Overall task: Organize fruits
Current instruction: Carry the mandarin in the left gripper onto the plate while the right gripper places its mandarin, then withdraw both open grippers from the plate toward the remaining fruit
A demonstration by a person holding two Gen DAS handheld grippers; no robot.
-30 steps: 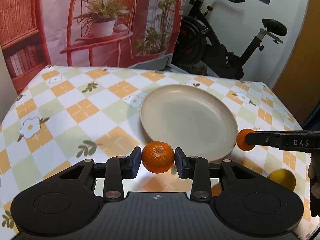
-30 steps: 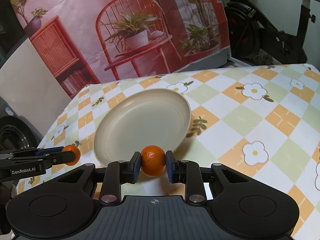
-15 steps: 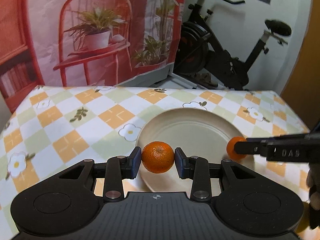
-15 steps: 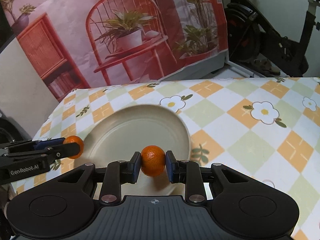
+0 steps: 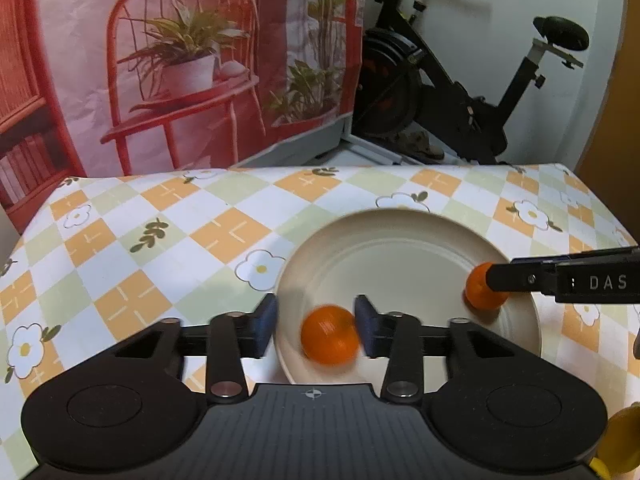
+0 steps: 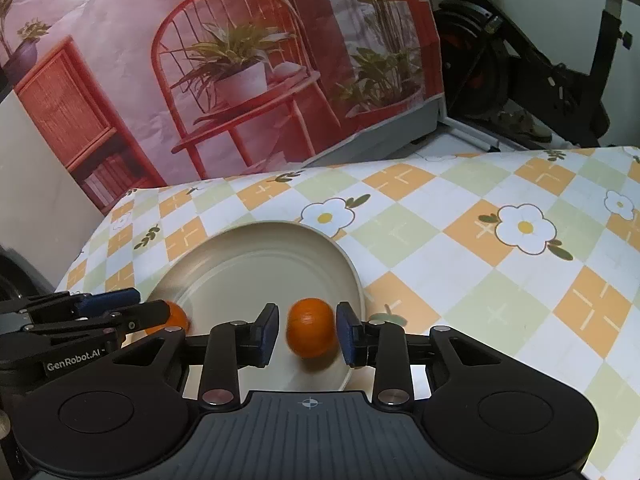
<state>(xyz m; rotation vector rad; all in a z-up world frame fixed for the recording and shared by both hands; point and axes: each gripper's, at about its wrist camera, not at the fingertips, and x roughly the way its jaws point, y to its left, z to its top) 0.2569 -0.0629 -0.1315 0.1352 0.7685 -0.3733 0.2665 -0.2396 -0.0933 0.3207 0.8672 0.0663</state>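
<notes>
Both grippers hung over the cream plate point(image 5: 404, 240) that sat on the checked, flower-printed tablecloth point(image 5: 132, 240).

The left gripper point(image 5: 316, 326) had just been opening its jaws. Its blue pads stood apart, and a mandarin point(image 5: 329, 335) lay between them, blurred, over the near left part of the plate. The left pad was clear of the fruit; the right pad was just beside it, and whether they touched could not be told. The grip was released.

The right gripper point(image 6: 308, 332) had likewise just been opening. A gap showed on each side of its mandarin point(image 6: 311, 333), which sat slightly blurred over the near right part of the plate point(image 6: 240, 248), close to the rim. That fruit was released as well.

In the left wrist view the right gripper's finger point(image 5: 520, 278) reached in from the right edge, with its mandarin at the tip. In the right wrist view the left gripper point(image 6: 132, 312) came in from the left with its fruit behind the fingers.

A yellow fruit point(image 5: 620, 444) showed at the near right corner of the left wrist view, off the plate.
</notes>
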